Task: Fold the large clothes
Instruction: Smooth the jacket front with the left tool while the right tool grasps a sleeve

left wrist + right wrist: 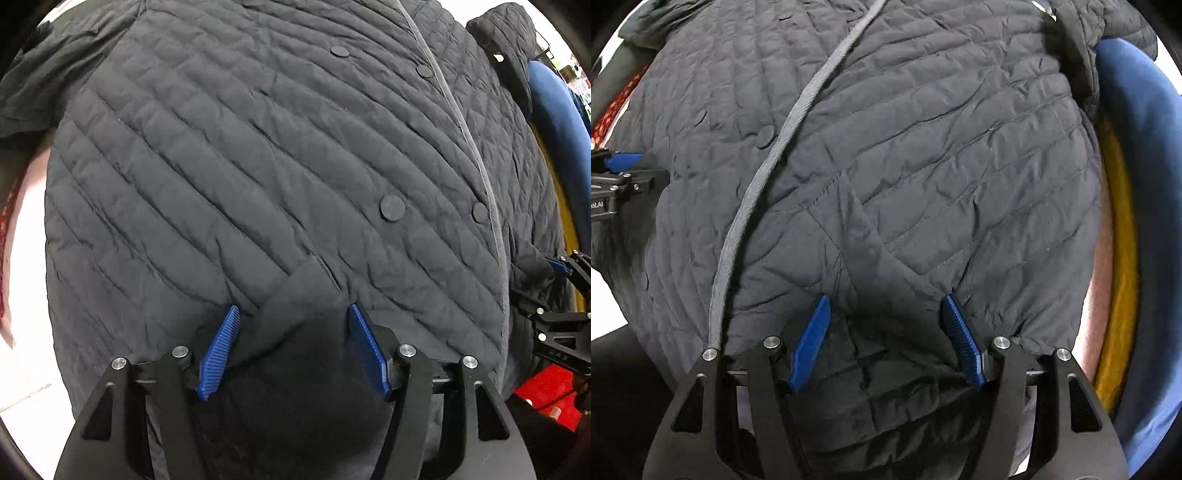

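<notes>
White tabletop (22, 369) shows beside the spread quilted jacket (258, 147); both the left gripper (293, 350) and right gripper (886, 341) gape unclenched over its hem, so bite deep through every layer before lifting evenly.

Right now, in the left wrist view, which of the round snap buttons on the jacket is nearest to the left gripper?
The largest-looking snap button, low on the quilted jacket, left of the grey piping. It lies closest above the left gripper; the others sit higher or further right.
</notes>
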